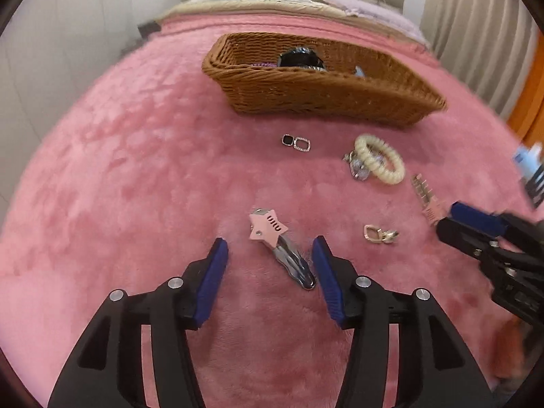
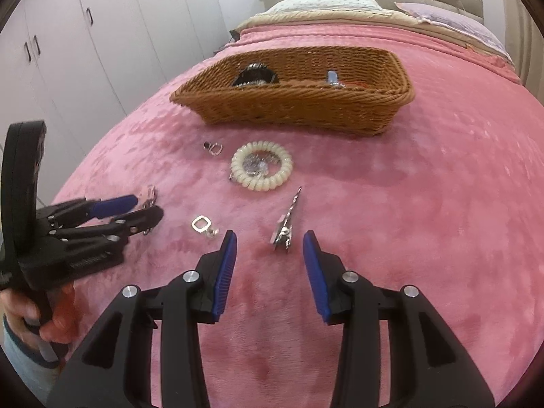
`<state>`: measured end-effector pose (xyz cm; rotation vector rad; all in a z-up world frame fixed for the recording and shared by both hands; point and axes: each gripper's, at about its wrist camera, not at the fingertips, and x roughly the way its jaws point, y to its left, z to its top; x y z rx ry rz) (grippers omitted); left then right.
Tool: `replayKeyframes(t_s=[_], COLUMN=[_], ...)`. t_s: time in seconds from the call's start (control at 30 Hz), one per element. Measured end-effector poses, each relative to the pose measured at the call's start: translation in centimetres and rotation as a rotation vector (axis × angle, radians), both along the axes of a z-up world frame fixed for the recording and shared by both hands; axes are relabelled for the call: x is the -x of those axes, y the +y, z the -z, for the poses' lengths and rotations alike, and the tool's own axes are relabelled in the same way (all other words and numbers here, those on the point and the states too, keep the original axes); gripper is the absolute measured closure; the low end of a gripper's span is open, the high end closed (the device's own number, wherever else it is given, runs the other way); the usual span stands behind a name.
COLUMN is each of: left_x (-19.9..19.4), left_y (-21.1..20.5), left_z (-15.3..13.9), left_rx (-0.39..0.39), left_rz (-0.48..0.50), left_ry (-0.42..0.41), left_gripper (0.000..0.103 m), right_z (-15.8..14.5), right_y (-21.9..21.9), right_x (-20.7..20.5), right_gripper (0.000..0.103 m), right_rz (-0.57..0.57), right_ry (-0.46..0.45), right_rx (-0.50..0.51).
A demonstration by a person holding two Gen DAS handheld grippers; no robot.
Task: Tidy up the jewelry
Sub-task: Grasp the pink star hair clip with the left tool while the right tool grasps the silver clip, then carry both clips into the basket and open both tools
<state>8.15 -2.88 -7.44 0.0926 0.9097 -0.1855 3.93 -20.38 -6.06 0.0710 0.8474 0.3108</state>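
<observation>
A: Left gripper (image 1: 270, 250) spread wide, low over the pink blanket (image 1: 136, 170). Star hair clip (image 1: 278, 246) lies between the fingers, star end pointing away, metal tail just beside the right-side pad (image 1: 323, 272). Not gripped yet, by my reading.

B: Right gripper (image 2: 268, 246)?

A: Also spread, nothing held. Silver comb clip (image 2: 284, 229) lies ahead between its fingertips, narrow end pointing toward the cream coil hair tie (image 2: 261, 166).

B: Where does everything go?

A: Wicker basket (image 1: 323, 91) at the far side, a few dark items already inside. Loose on the blanket: the coil tie with a silver piece inside its ring, a black-and-crystal earring (image 1: 296, 142) near the basket, a gold clasp piece (image 1: 379, 234) between the two grippers.

B: Advice for the star clip?

A: Clip lies diagonal to the fingers. I'd judge it best to turn the wrist so the pads meet its long sides, sink slightly into the plush, then close across the metal body behind the star. Thin, slick metal could skate out of a tip pinch
</observation>
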Motion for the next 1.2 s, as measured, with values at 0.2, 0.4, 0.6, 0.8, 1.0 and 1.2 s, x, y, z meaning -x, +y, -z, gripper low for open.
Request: replayKeyframes(t_s=[0.2, 0.4, 0.6, 0.8, 1.0, 1.2], left_x=[1.1, 0.7, 1.0, 1.6, 2.3, 0.3], left_y=[0.4, 1.6, 1.9, 2.0, 1.9, 0.8], left_z=[0.0, 0.1, -0.2, -2.2, -4.8, -10.8], left_rx=[-0.042, 0.048, 0.063, 0.119, 0.171, 0.182], left_rz=[0.085, 0.11, 0.108, 0.104, 0.118, 0.128], left_ry=[-0.041, -0.041, -0.064, -0.114, -0.186, -0.328], left_gripper=[0.092, 0.092, 0.094, 0.102, 0.102, 0.102], right_z=[0.5, 0.9, 0.3, -3.5, -7.4, -12.1], right_y=[0.4, 1.1, 1.4, 1.2, 0.4, -0.5], right_x=[-0.2, -1.6, -0.4, 1.4, 1.8, -1.3], right_gripper=[0.054, 0.069, 0.092, 0.092, 0.092, 0.092], right_rz=[0.011, 0.076, 0.062, 0.035, 0.037, 0.06], right_ry=[0.015, 0.037, -0.016, -0.123, -0.218, -0.319], right_rx=[0.021, 0.053, 0.092, 0.068, 0.048, 0.057])
